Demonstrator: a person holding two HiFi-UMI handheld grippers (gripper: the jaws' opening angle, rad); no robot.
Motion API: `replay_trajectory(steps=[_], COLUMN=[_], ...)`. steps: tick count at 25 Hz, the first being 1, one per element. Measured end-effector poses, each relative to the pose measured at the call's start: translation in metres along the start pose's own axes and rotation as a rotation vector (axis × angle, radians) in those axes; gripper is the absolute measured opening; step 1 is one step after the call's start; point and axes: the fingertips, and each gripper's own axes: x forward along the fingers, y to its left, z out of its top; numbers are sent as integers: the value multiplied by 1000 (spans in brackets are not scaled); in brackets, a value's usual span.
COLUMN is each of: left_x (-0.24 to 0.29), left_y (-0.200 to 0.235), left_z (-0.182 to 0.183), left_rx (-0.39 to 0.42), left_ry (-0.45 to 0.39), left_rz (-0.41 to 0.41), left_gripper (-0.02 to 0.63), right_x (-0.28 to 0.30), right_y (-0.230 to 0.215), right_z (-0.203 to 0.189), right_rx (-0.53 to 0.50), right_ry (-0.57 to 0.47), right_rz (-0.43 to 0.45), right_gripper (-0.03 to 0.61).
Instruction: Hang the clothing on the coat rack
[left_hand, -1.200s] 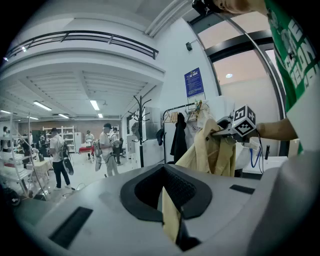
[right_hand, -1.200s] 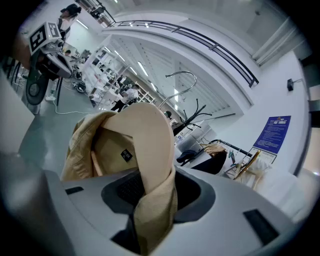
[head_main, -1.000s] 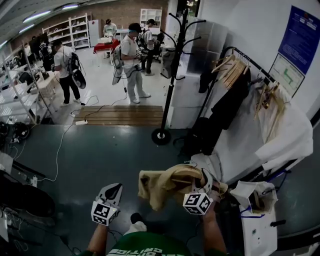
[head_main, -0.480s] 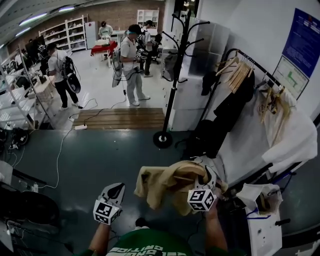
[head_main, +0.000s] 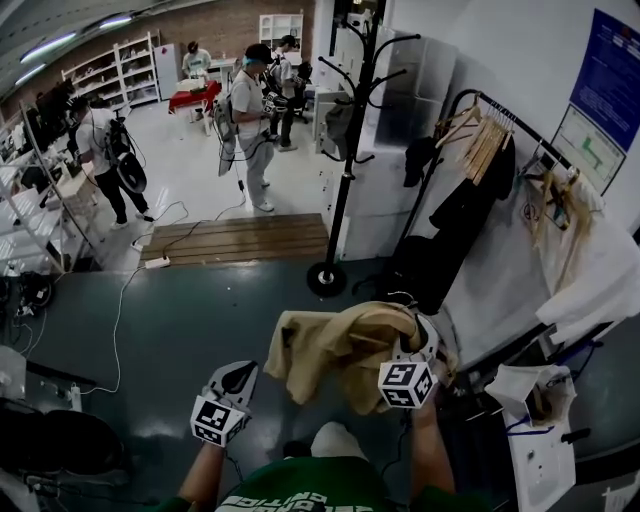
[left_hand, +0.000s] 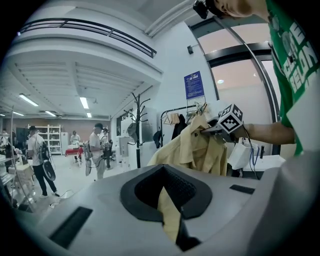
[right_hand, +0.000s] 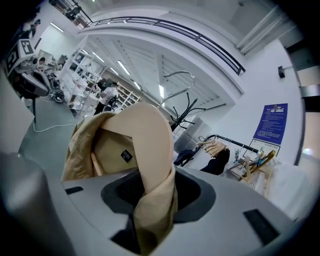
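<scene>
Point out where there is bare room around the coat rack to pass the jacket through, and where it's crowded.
Bare: the floor between the wooden platform, the base of the coat rack and the jacket. The rack's upper right hooks look free. Crowded: the clothes rail at right, packed with hangers and dark garments.

The head view looks steeply down from above the person, over the left gripper (head_main: 235, 378) and right gripper (head_main: 415, 345) to the coat rack (head_main: 345, 150) beyond. The left gripper view sits low, facing forward and slightly up (toward that rack). The right gripper view, close against the jacket (right_hand: 135, 165), tilts upward. All three share the clothes rail (head_main: 500, 110).
</scene>
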Motion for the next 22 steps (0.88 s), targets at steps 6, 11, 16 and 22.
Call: replay_trajectory(steps=[6,11,16,22], left_x=[40,83,137,194], left_y=[33,59,80,93], left_z=[9,15,33,49], left_rx=[20,24,29,9], left_ry=[2,16,16,1], left_rz=[1,4,8,20], left_gripper=[5,5,5,5], right_x=[50,97,144,195], right_y=[-7,-14,-34,-63], right_z=[14,19,26,28], right_rx=[0,-26,-55,-84], right_ry=[8,16,14,-4], right_rz=[-5,4,14,15], right_gripper=[158,158,158,158])
